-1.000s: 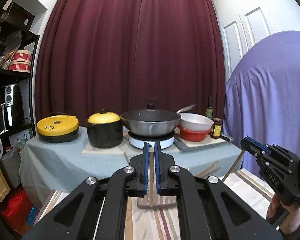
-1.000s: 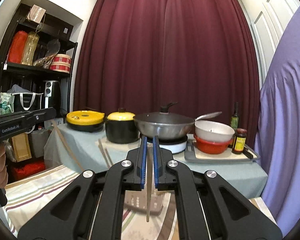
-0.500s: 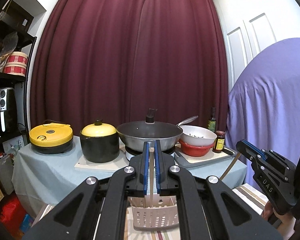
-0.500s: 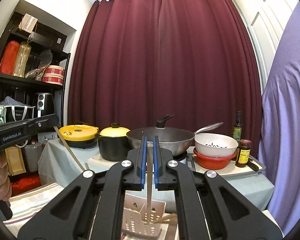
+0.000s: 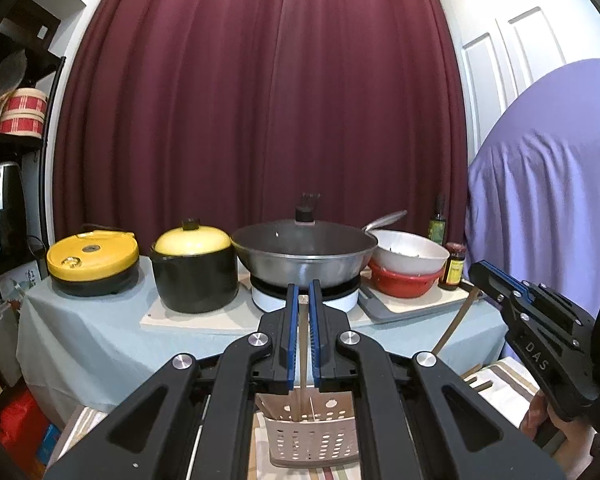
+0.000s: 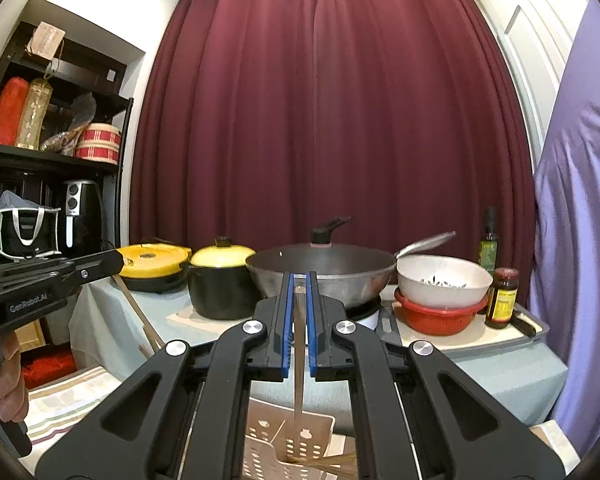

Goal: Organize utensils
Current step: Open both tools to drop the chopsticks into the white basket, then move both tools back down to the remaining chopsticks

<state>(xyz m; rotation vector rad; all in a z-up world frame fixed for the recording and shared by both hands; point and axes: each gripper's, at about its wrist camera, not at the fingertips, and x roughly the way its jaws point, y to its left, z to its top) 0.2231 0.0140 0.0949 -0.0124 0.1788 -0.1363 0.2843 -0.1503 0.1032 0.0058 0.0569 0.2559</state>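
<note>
My left gripper (image 5: pixel 303 293) is shut on a pale wooden chopstick (image 5: pixel 302 344). The stick hangs straight down, and its lower end reaches into a beige perforated utensil basket (image 5: pixel 320 446). My right gripper (image 6: pixel 299 280) is shut on another chopstick (image 6: pixel 299 364), whose tip is inside the same basket (image 6: pixel 260 452). A few more sticks (image 6: pixel 334 461) lie in the basket. Each gripper also appears in the other's view: the right gripper (image 5: pixel 485 273) with its chopstick (image 5: pixel 456 326) slanting down, and the left gripper (image 6: pixel 114 260) held by a hand.
The basket stands on a striped cloth (image 6: pixel 66 396). Behind it, a table under a pale blue cloth (image 5: pixel 80 332) carries a yellow-lidded cooker (image 5: pixel 92 258), a black pot (image 5: pixel 194 276), a wok (image 5: pixel 304 256) on a burner, stacked bowls (image 5: pixel 410 266) and bottles. A purple-draped shape (image 5: pixel 548 220) is at the right and dark shelves (image 6: pixel 40 160) at the left.
Both grippers have shifted level with their chopsticks still gripped. The basket, mostly hidden under the fingers before, now shows below them in both views, with the sticks' lower ends in it.
</note>
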